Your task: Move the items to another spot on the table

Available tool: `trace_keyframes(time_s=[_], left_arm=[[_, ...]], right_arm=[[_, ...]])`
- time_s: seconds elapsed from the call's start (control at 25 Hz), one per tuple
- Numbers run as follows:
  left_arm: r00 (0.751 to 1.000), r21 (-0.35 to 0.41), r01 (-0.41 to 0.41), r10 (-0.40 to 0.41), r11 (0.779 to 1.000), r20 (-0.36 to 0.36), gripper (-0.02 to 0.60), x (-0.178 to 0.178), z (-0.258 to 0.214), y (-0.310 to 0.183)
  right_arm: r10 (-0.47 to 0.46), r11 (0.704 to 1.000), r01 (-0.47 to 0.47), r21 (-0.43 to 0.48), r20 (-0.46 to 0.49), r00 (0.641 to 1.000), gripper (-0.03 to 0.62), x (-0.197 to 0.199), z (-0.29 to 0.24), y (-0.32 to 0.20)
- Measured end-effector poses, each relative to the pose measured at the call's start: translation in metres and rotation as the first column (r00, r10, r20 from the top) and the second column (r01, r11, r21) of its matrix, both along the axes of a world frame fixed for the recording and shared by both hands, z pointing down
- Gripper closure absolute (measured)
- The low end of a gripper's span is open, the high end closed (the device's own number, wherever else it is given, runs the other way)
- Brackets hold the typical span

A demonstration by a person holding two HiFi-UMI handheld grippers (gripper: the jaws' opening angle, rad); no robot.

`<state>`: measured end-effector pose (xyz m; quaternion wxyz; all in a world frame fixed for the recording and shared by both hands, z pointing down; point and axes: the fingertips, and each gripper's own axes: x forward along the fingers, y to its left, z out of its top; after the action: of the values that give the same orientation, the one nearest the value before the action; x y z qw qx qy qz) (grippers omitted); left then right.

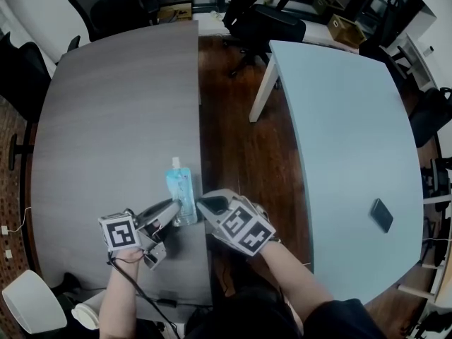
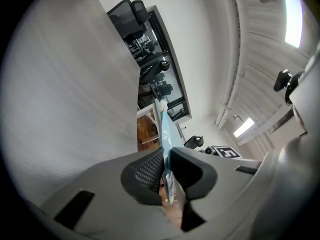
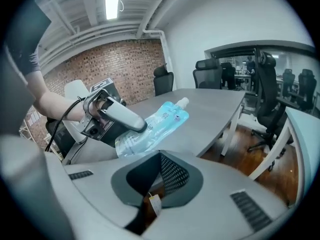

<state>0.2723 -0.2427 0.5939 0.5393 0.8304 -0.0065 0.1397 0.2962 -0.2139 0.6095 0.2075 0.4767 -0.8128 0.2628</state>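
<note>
the left gripper (image 2: 166, 160) is clamped on a clear blue spouted pouch (image 3: 159, 121), its two pads pressed against the flat sides near the pouch's bottom end; in the left gripper view the pouch runs edge-on between the jaws, its spout pointing away; in the head view it sits over the near right edge of the grey table (image 1: 113, 119), and from the right gripper view it looks held just off the top; the right gripper (image 3: 160, 159) is just beside it on the right, jaws pressed together and not touching the pouch; a small white tag (image 3: 153, 204) shows low in the cleft behind its pads, but what it belongs to cannot be told; across a strip of wooden floor (image 1: 233, 140) stands a light blue table (image 1: 353, 154) with a dark phone (image 1: 382, 215) on it; black office chairs (image 1: 272, 21) stand at the far side.
</note>
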Motion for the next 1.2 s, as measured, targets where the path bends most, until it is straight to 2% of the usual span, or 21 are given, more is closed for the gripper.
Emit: trace_keyframes(time_s=[0.16, 0.28, 0.52, 0.72, 0.88, 1.0, 1.12, 1.2], left_arm=[[1.000, 0.045, 0.006, -0.005, 0.999, -0.001, 0.537, 0.000, -0.008, -0.001], [0.999, 0.028, 0.023, -0.022, 0.999, -0.031, 0.537, 0.002, -0.017, 0.002], [0.997, 0.048, 0.033, -0.030, 0.998, -0.074, 0.537, 0.007, -0.038, 0.008], [0.998, 0.130, 0.035, -0.028, 0.991, -0.054, 0.537, 0.010, -0.056, 0.012], [0.996, 0.141, 0.047, -0.036, 0.989, -0.081, 0.537, 0.014, -0.074, 0.020], [0.996, 0.198, 0.061, -0.047, 0.978, -0.073, 0.537, 0.014, -0.089, 0.022], [0.991, 0.180, 0.083, -0.063, 0.980, -0.116, 0.537, 0.016, -0.108, 0.036], [0.992, 0.220, 0.093, -0.073, 0.971, -0.100, 0.537, 0.015, -0.117, 0.041]], right_arm=[[-0.004, 1.000, 0.004, 0.025, -0.017, 1.000, 0.591, 0.000, -0.010, 0.000], [-0.002, 0.999, 0.003, 0.040, -0.021, 1.000, 0.591, 0.000, -0.017, 0.004], [-0.003, 0.998, 0.004, 0.063, -0.019, 1.000, 0.591, 0.002, -0.034, 0.013], [-0.002, 0.997, 0.004, 0.082, -0.022, 1.000, 0.591, 0.007, -0.049, 0.022], [-0.018, 0.994, 0.020, 0.111, -0.016, 1.000, 0.591, 0.010, -0.061, 0.028], [-0.035, 0.991, 0.037, 0.128, -0.019, 0.999, 0.591, 0.012, -0.071, 0.035], [-0.052, 0.987, 0.054, 0.151, -0.015, 0.999, 0.591, 0.012, -0.084, 0.044], [-0.066, 0.984, 0.068, 0.166, -0.016, 0.998, 0.591, 0.012, -0.092, 0.048]])
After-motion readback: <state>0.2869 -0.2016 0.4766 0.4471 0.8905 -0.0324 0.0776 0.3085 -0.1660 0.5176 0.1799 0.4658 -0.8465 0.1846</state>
